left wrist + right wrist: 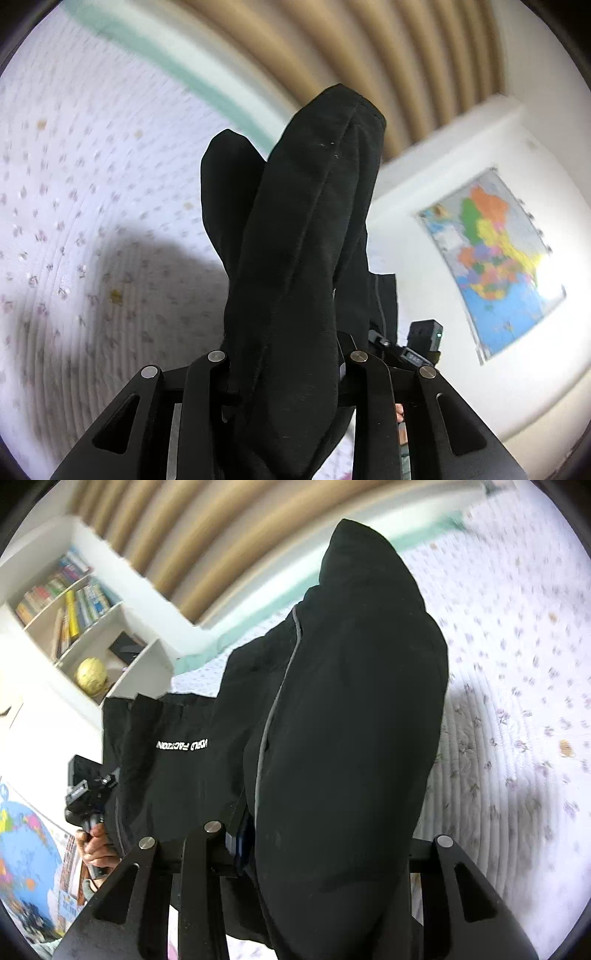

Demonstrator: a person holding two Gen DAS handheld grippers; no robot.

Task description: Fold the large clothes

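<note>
Here we have both grippers clamped on the black jacket (295, 258), lifted off the bedspread (92, 184). In the left wrist view, the left gripper (286, 373) pinches a thick bunch of the cloth between its fingers; the folds rise past the fingertips, which are hidden, and end in a rounded, seamed edge near the top of the picture. In the right wrist view, the right gripper (314, 849) is closed on a still bulkier roll of the same jacket (351, 720), with a grey piped seam running up its left side and a flatter panel with white lettering hanging off to the left — toward the other gripper (88, 794), held in a person's hand (98, 849).

Open room lies on the outer side of each gripper: the white quilted bedspread with small flowers spreads wide and bare there, with only a shadow on it. Its far edge shows a mint-green border (192, 74), and behind that hang beige curtains (351, 55). Between the two grippers the space is tighter — a white wall with a coloured map (495, 258), and a bookshelf (74, 609) with books and a yellowish ball (91, 672).
</note>
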